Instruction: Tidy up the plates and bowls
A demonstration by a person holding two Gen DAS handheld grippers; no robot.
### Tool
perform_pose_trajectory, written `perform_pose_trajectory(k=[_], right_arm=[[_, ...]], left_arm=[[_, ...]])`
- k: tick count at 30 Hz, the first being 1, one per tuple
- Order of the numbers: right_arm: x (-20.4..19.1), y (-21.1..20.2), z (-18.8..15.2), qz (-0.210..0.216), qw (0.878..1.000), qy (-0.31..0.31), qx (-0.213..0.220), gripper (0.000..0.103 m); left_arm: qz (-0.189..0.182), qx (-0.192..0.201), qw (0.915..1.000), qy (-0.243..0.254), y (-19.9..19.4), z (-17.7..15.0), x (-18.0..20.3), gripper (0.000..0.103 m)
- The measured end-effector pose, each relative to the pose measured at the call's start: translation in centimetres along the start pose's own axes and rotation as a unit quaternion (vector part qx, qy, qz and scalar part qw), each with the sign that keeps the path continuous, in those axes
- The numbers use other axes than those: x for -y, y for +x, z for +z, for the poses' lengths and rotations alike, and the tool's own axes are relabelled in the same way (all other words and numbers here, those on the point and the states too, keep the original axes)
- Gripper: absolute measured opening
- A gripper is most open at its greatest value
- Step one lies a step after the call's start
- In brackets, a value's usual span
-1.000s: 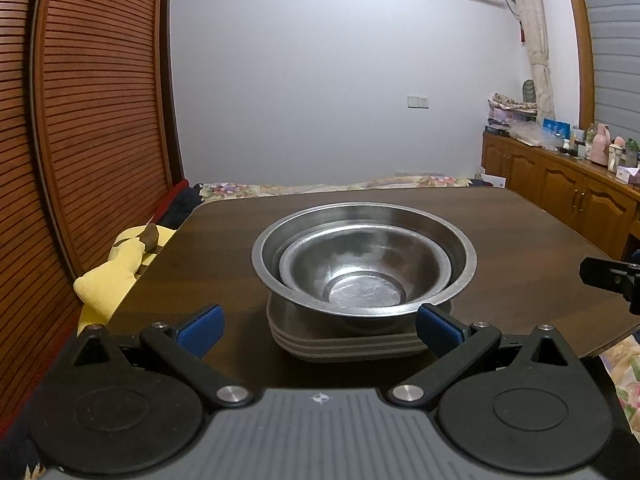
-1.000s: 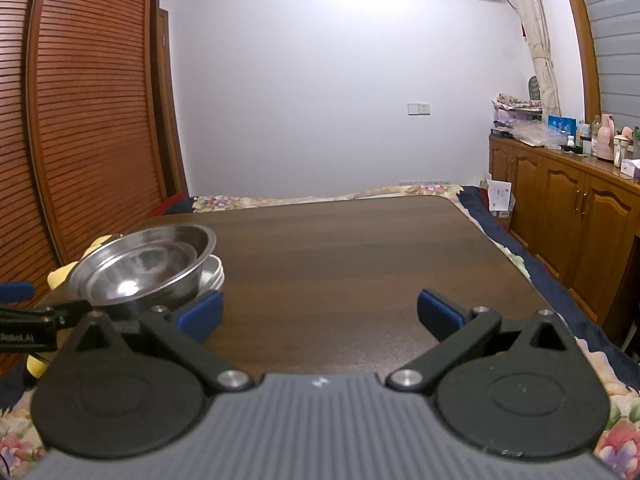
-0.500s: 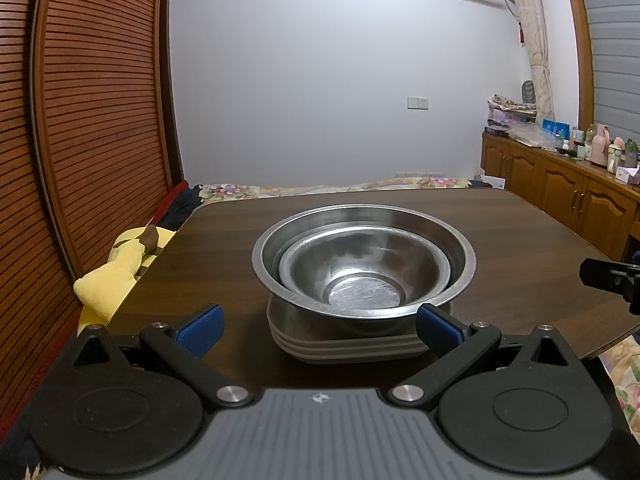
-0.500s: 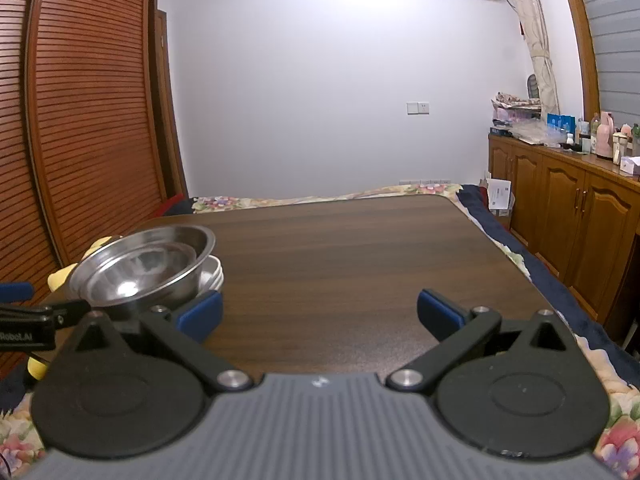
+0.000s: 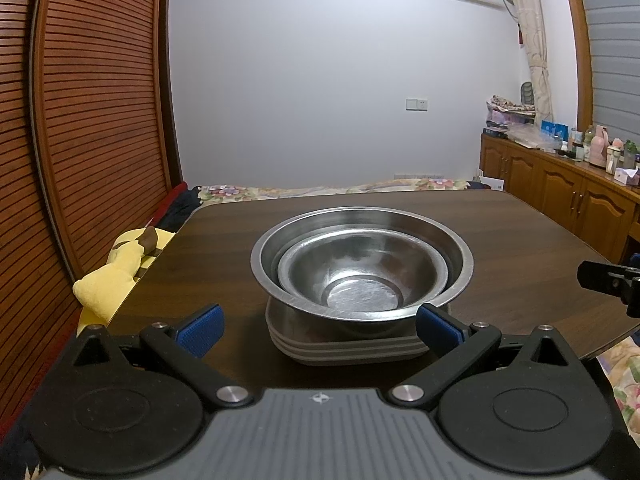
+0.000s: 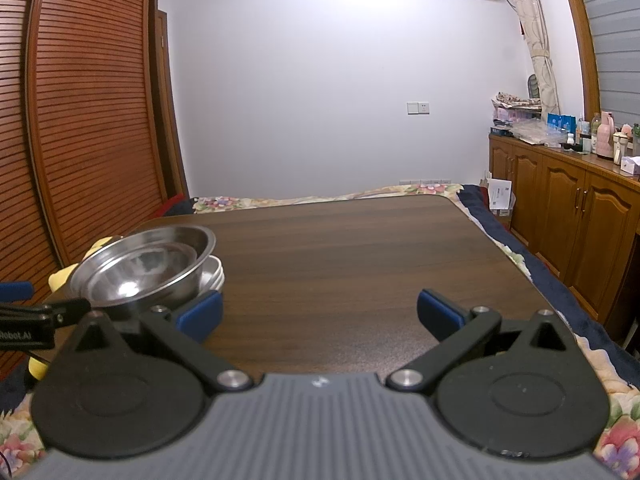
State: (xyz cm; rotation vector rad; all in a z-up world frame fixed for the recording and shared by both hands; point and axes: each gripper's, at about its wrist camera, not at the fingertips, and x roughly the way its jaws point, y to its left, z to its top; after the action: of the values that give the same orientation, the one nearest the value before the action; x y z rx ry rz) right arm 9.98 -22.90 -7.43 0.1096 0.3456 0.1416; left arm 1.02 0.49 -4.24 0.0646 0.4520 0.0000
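Observation:
Two steel bowls are nested, a small bowl [image 5: 362,276] inside a large bowl [image 5: 264,256]. They sit on a stack of grey plates [image 5: 348,348] on the dark wooden table [image 5: 520,248]. My left gripper [image 5: 318,326] is open and empty, just in front of the stack, its blue pads level with the plates. In the right wrist view the bowls [image 6: 140,268] and plates [image 6: 214,274] stand at the left. My right gripper [image 6: 318,314] is open and empty over bare table [image 6: 360,260], to the right of the stack.
A yellow cushion [image 5: 116,264] lies off the table's left edge by the slatted wooden doors [image 5: 88,120]. Wooden cabinets [image 6: 580,240] with bottles on top line the right wall. A floral bed cover [image 6: 320,198] lies beyond the table's far edge.

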Motion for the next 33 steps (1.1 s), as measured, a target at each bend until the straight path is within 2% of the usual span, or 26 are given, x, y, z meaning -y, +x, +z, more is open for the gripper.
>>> perform_pose_trajectory(k=[33], right_arm=[[-0.35, 0.29, 0.00, 0.003, 1.000, 0.002, -0.002, 0.103]], left_arm=[[-0.001, 0.000, 1.0000, 0.001, -0.16, 0.15, 0.10, 0.103]])
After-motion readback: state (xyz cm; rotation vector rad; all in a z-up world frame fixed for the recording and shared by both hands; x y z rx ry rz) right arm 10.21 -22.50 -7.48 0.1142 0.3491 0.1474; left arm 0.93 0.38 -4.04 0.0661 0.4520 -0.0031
